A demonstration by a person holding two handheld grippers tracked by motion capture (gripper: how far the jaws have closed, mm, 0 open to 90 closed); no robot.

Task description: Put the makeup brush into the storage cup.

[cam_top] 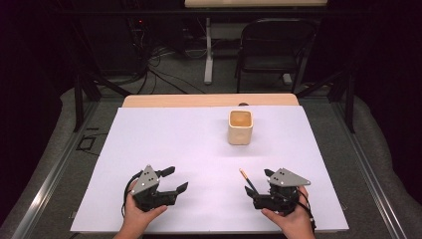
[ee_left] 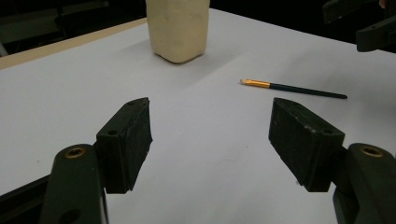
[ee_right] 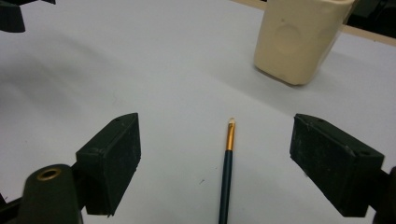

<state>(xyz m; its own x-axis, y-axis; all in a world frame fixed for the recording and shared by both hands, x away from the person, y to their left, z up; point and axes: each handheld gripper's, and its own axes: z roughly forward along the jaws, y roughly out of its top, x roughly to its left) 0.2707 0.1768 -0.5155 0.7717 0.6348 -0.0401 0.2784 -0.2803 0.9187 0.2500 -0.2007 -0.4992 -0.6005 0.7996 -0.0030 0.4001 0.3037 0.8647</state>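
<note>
Now, what we see:
Right tool (ee_right: 217,163): jaws apart, straddling the paintbrush (ee_right: 227,172) on the bench (cam_top: 174,149).
Left tool (ee_left: 210,140): jaws apart, empty.
Cup (cam_top: 240,127): upright, well beyond.

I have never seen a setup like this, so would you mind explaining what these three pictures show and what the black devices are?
A person sits at a white table and holds a hand-operated gripper in each hand; there is no robot arm. The high view looks down from above the person's side: the left gripper is at the lower left, the right gripper at the lower right. The other two pictures come from small cameras riding on each gripper, looking forward between its two black jaws.

On the table stands a cream square cup, upright and open at the top. Nearer the person lies a thin paintbrush with a dark handle and a gold ferrule, its bristle tip pointing toward the cup.

Nothing is held. Both grippers have their jaws spread open, and the right gripper's jaws sit to either side of the brush without touching it.
</note>
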